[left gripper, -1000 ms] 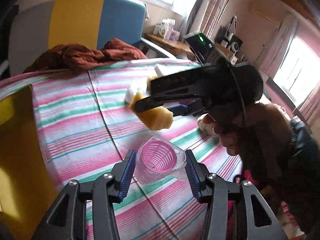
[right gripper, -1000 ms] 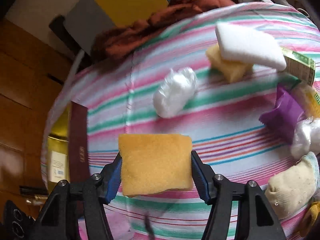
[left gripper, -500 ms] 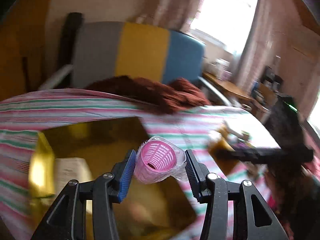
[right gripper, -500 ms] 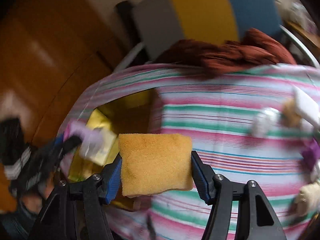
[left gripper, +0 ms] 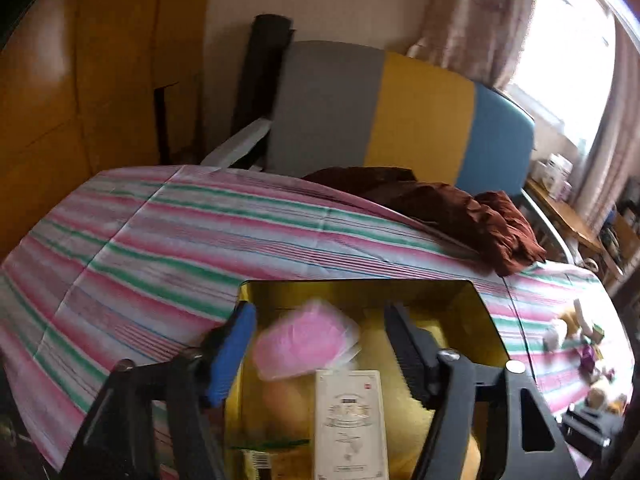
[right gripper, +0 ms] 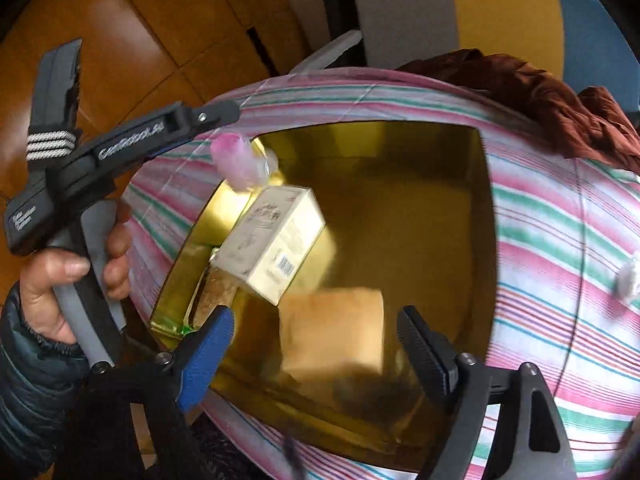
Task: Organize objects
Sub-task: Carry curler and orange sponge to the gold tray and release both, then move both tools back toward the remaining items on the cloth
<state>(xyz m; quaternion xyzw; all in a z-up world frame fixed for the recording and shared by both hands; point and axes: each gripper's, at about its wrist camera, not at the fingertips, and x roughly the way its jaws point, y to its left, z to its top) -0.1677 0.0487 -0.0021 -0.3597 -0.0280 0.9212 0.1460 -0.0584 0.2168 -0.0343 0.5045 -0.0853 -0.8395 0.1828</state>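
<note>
Both grippers now over gold box (right gripper: 400, 200), jaws opening: L gripper (left gripper: 320, 344) drops pink cup (left gripper: 304, 340), R gripper (right gripper: 316, 344) drops sponge (right gripper: 332, 332). Two items binned.

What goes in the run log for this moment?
phase: release over gold box | left hand-held gripper: opening, pink cup loose | right hand-held gripper: opening, sponge loose | carton in box

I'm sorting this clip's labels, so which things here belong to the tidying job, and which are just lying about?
In the job:
- gold box
- pink basket, between the opening jaws of the left gripper
- orange sponge, blurred, between the opening jaws of the right gripper
- small carton in the box

Lying about:
- brown cloth
- chair
- striped cover
</note>
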